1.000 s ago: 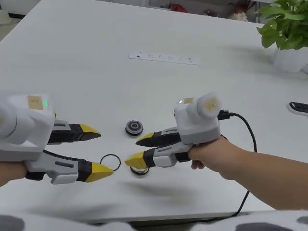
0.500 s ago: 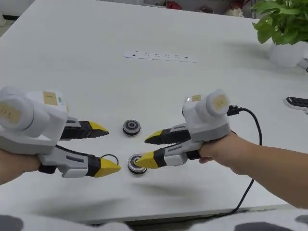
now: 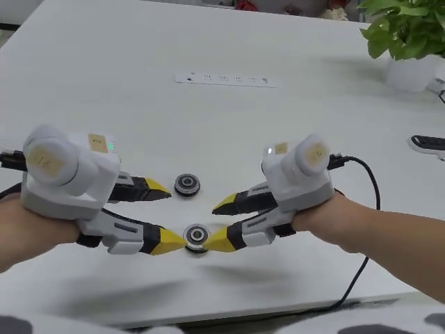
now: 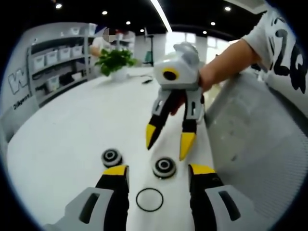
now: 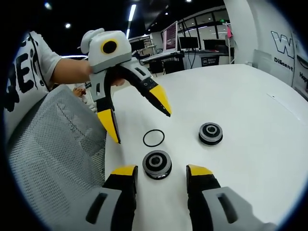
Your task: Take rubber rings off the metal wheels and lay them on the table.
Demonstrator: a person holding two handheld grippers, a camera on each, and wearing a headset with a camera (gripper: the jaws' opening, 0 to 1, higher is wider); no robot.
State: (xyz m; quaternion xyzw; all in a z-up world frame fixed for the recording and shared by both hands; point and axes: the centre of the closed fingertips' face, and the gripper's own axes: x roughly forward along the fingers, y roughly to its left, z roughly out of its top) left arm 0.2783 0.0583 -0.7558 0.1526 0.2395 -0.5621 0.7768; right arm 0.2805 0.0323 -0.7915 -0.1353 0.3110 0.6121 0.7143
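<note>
rubber ring [image 4: 149,199], a thin black loop, lies flat and loose on the white table [image 3: 104,90]. in the left gripper view it rests between that gripper's own jaws, at 6 o'clock from the near wheel [image 3: 197,236] and apart from it. in the right gripper view the ring is at 12 o'clock from the same wheel. the near wheel is a small round metal disc with a dark outer band, lying flat near the table's front edge. the far wheel [image 3: 186,184], similar in look, lies at 12 o'clock from it in the head view, near the left gripper's upper jaw tip. the left gripper [image 3: 174,216] comes in from 9 o'clock, held in a hand, its yellow-tipped jaws spread apart and holding nothing. the right gripper [image 3: 212,224] comes in from 3 o'clock, jaws likewise spread and gripping nothing. the lower jaw tip of each points at the near wheel from opposite sides, right beside its rim; whether they touch it cannot be told. a white power strip [image 3: 221,80] lies at 12 o'clock on the table, and a potted plant [image 3: 407,35] stands at 2 o'clock.
</note>
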